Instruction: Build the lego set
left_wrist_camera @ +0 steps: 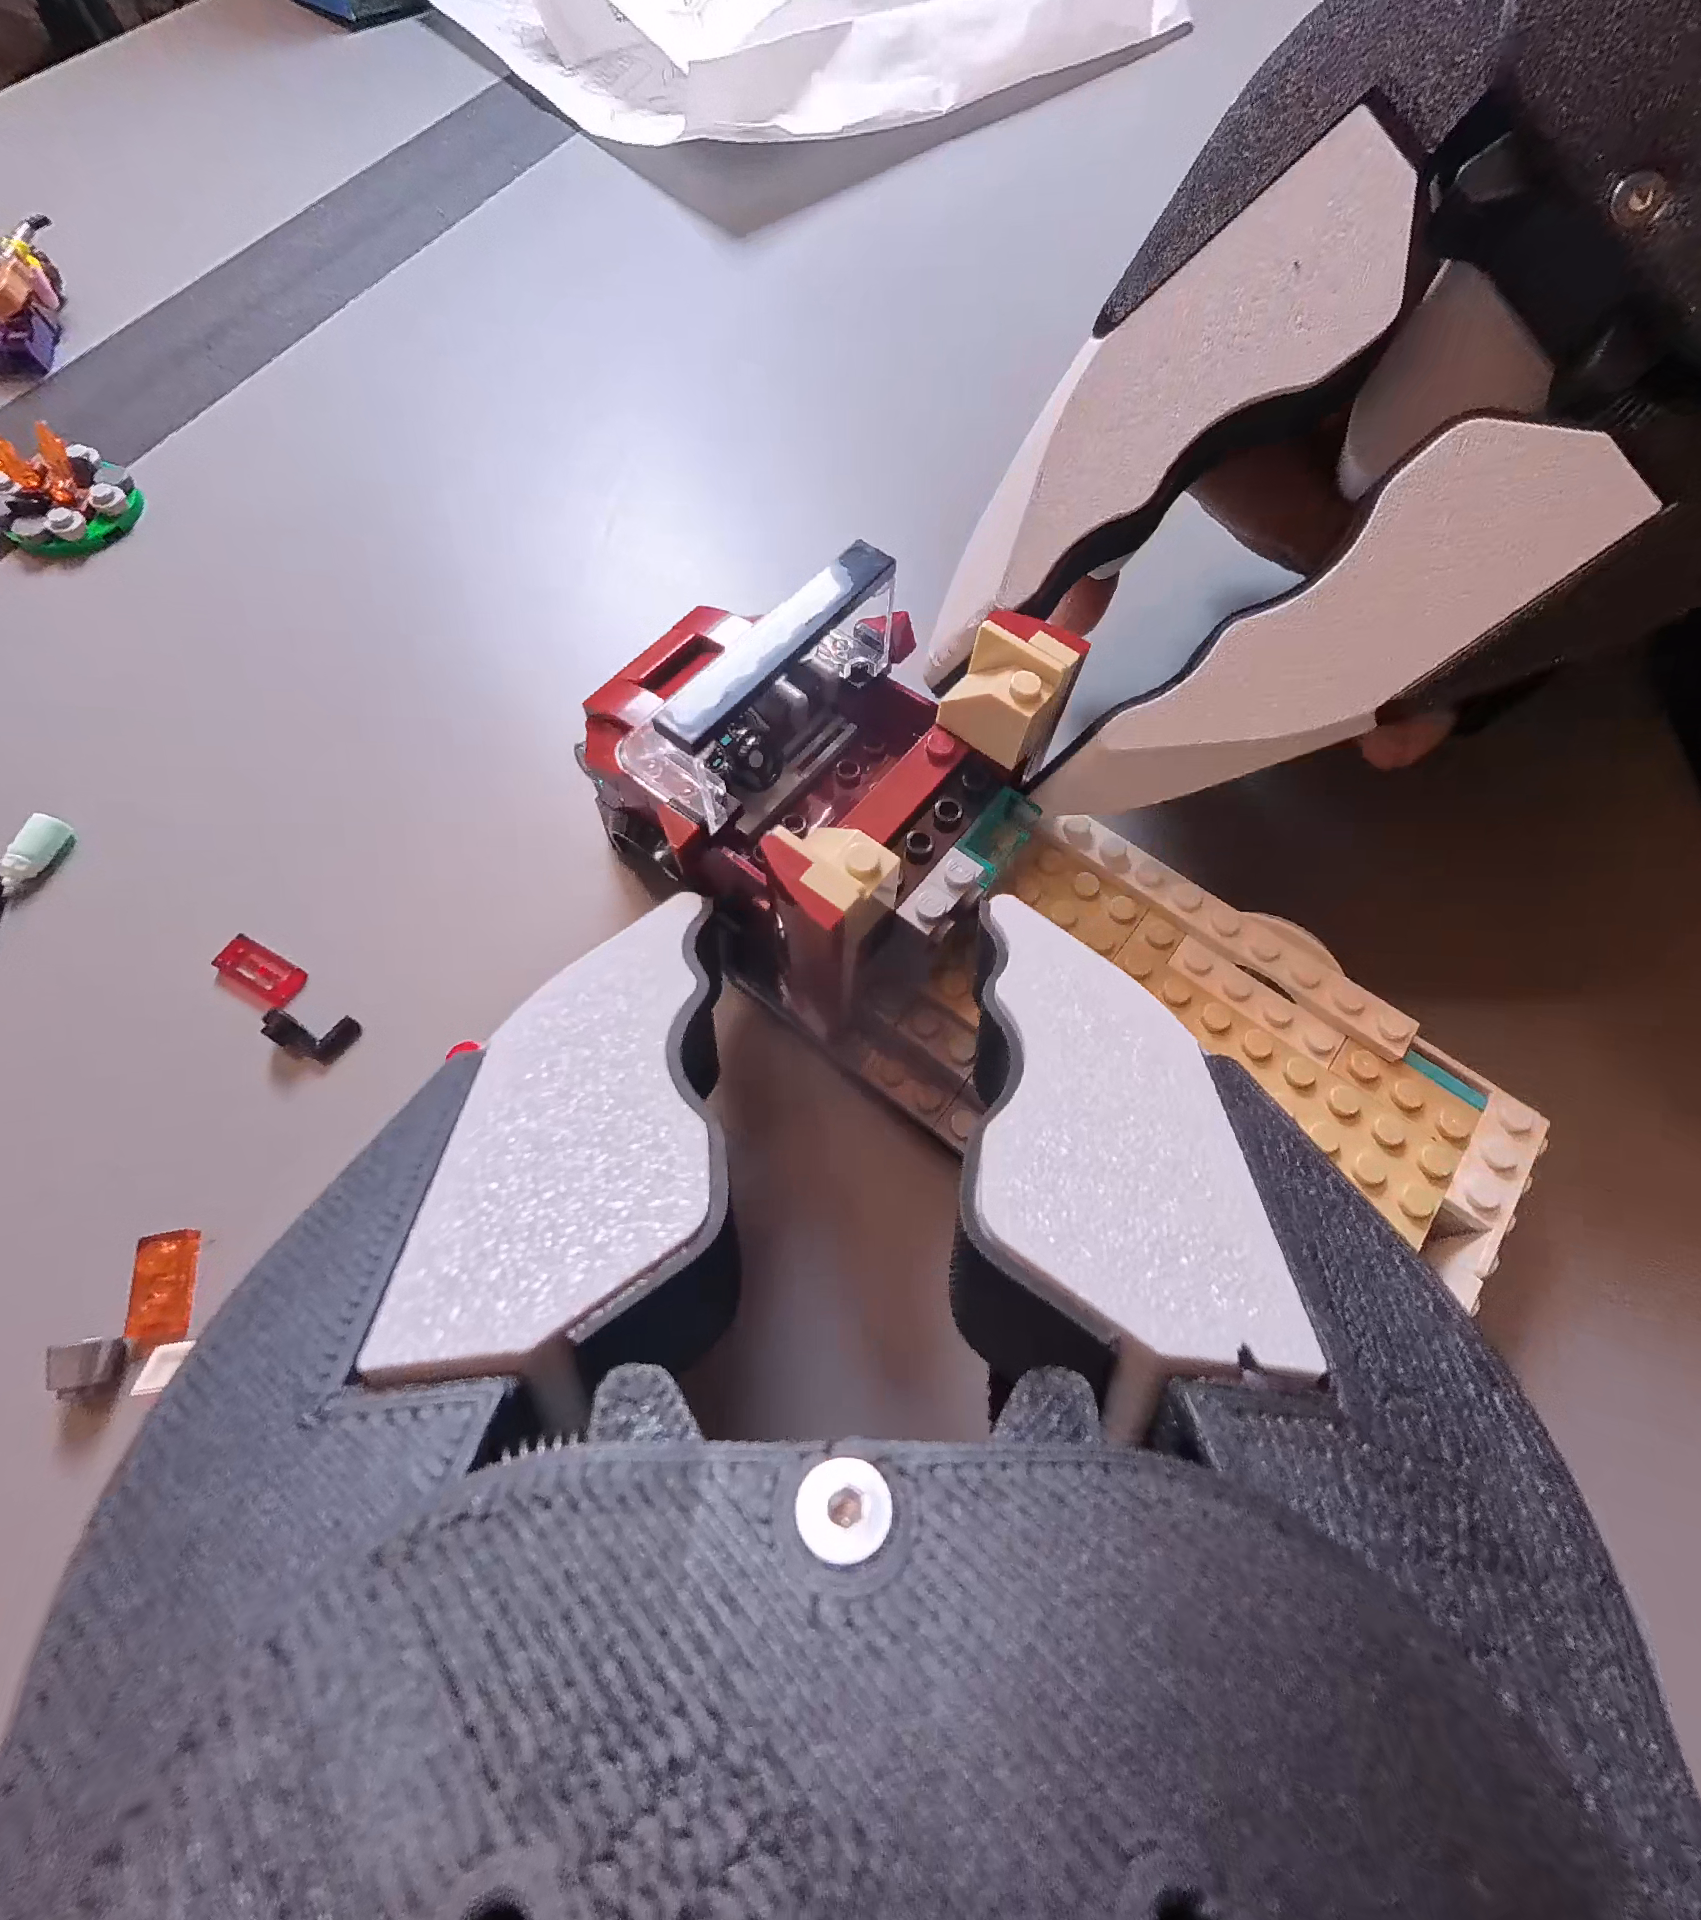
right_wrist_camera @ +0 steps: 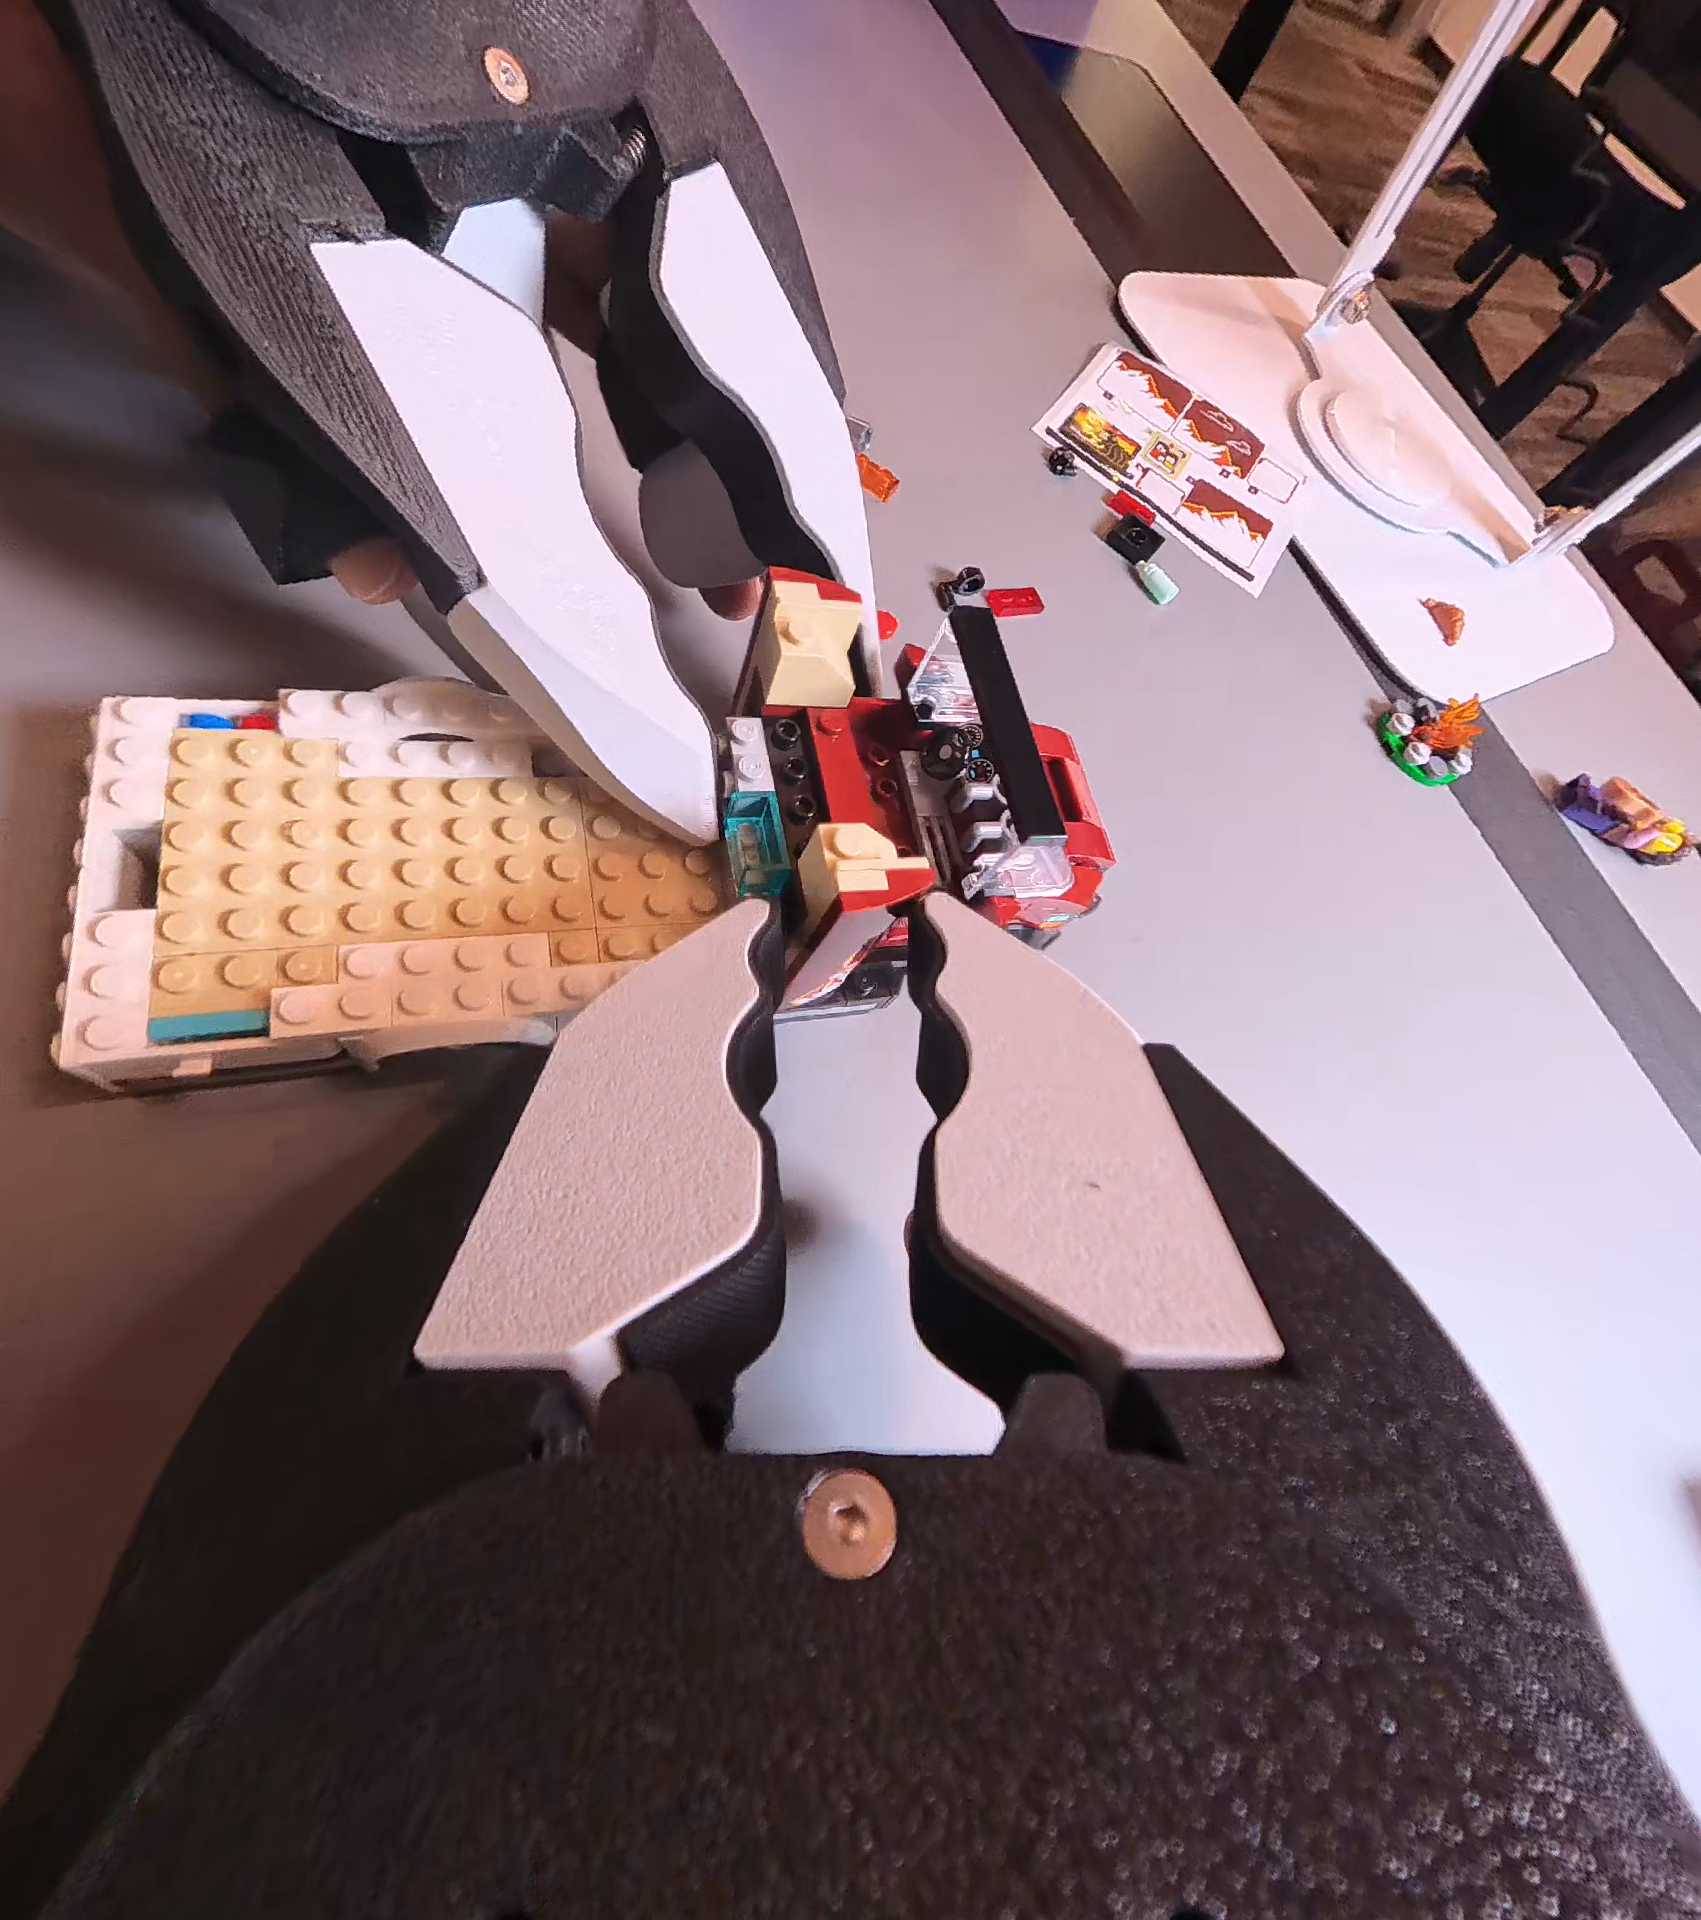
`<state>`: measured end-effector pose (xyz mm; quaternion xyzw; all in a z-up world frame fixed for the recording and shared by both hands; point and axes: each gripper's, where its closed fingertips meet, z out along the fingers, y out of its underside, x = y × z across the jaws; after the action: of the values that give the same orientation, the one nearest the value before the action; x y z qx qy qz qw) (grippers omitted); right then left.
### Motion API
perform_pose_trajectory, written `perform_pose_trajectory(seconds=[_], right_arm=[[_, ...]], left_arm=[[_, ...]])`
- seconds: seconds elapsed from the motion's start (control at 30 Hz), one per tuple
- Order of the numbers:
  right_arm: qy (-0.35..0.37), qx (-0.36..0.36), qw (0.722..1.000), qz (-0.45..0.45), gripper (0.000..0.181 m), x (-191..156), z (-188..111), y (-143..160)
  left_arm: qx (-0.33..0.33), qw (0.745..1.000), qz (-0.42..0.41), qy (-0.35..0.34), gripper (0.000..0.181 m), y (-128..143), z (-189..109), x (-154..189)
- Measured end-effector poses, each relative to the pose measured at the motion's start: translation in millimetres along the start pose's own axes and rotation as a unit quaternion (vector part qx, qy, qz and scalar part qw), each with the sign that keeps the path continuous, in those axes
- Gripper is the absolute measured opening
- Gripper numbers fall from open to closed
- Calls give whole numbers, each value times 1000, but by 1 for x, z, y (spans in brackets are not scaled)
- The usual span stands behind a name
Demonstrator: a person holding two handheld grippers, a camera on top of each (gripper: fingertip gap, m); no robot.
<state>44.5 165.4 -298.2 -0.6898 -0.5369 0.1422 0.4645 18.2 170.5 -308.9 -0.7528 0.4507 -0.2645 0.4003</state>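
The near side wall of the dark red lego truck (left_wrist_camera: pixel 784 748) is hidden behind the fingertips of the left gripper (left_wrist_camera: pixel 841 914), so contact there cannot be judged. Beyond the truck, part of the tan studded base (right_wrist_camera: pixel 358 842) is covered by the other gripper's white finger. Far left of the truck, the white paper sheets (left_wrist_camera: pixel 804 62) are cut off by the top edge. The small purple figure (left_wrist_camera: pixel 15 301) is too small to be made out.

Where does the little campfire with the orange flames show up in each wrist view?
Left wrist view: campfire at the far left edge, upper part, on the table's dark strip.
Right wrist view: campfire right of centre, beside the white lamp base.
Shared landmark: the purple minifigure lying near it.
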Motion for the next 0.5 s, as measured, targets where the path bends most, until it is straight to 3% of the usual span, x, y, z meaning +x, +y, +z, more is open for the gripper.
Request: perform_pose_trajectory(seconds=[0.13,0.5], right_arm=[[-12,8,1000,6,21,-1,-1,0],[55,-26,993,97,19,16,-5,10]], left_arm=[[1,1000,11,3,42,0,-1,2],[15,1000,0,-25,66,-1,-34,1]])
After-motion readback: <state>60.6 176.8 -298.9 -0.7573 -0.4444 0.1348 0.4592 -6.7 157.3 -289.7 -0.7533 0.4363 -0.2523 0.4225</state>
